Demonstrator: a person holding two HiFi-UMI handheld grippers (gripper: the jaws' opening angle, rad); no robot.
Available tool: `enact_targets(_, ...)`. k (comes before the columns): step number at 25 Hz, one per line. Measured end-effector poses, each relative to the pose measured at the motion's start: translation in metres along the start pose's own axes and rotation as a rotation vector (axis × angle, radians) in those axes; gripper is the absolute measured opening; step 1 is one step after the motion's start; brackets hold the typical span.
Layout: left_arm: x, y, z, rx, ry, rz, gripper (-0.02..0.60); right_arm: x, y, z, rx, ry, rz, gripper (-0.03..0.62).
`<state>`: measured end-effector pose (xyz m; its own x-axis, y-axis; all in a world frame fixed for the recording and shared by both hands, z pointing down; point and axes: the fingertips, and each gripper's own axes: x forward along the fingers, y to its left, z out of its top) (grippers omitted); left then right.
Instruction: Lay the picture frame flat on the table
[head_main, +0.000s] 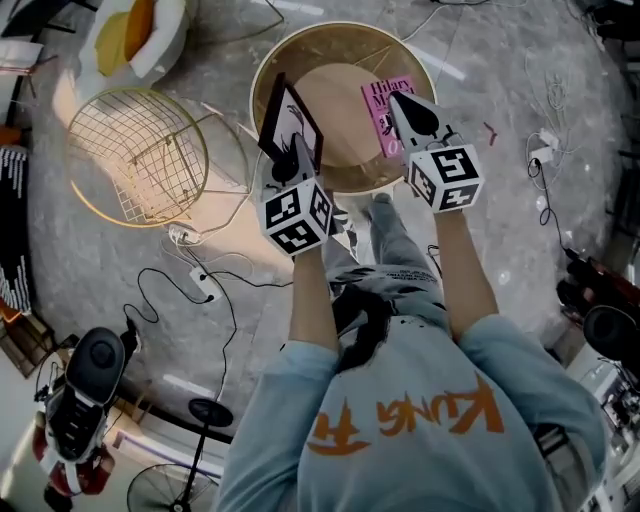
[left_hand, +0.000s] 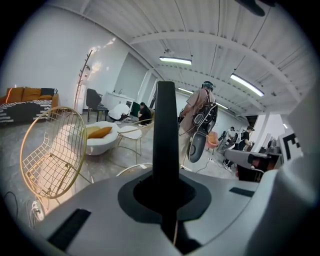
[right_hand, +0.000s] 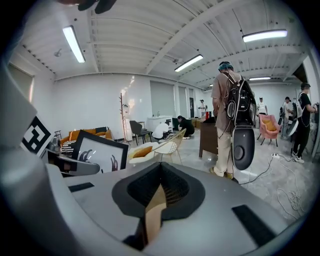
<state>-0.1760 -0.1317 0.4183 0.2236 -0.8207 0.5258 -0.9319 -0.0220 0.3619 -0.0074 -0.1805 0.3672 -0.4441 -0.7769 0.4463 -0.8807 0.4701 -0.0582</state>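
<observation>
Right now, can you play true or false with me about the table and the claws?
1. The left claw is gripping the picture frame. True.
2. The picture frame lies flat on the table. False: it is held up on its edge.
3. A pink book lies on the table. True.
4. The wire chair beside the table is blue. False: it is gold.

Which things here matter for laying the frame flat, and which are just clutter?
Job:
picture frame, clamped in the left gripper
round table

Lying about:
pink book
wire chair
cushioned chair
power strip
</observation>
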Motion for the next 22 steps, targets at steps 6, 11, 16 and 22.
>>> enact_targets(6,0.006,0.000,-0.032,-0.028,0.052,-0.004,0.025,0.007,0.004,-0.041,0.027,0.061,0.032,-0.003)
enact_targets(11,0.007,0.008,-0.074,-0.062,0.121,-0.010,0.025,0.012,0.012,-0.079,0.036,0.115,0.051,-0.003)
enact_targets(16,0.023,0.007,-0.124,-0.099,0.189,-0.010,0.025,0.020,0.001,-0.129,0.041,0.164,0.076,-0.003)
enact_targets(22,0.022,0.018,-0.160,-0.139,0.227,-0.041,0.025,0.014,0.018,-0.169,0.050,0.207,0.086,-0.003)
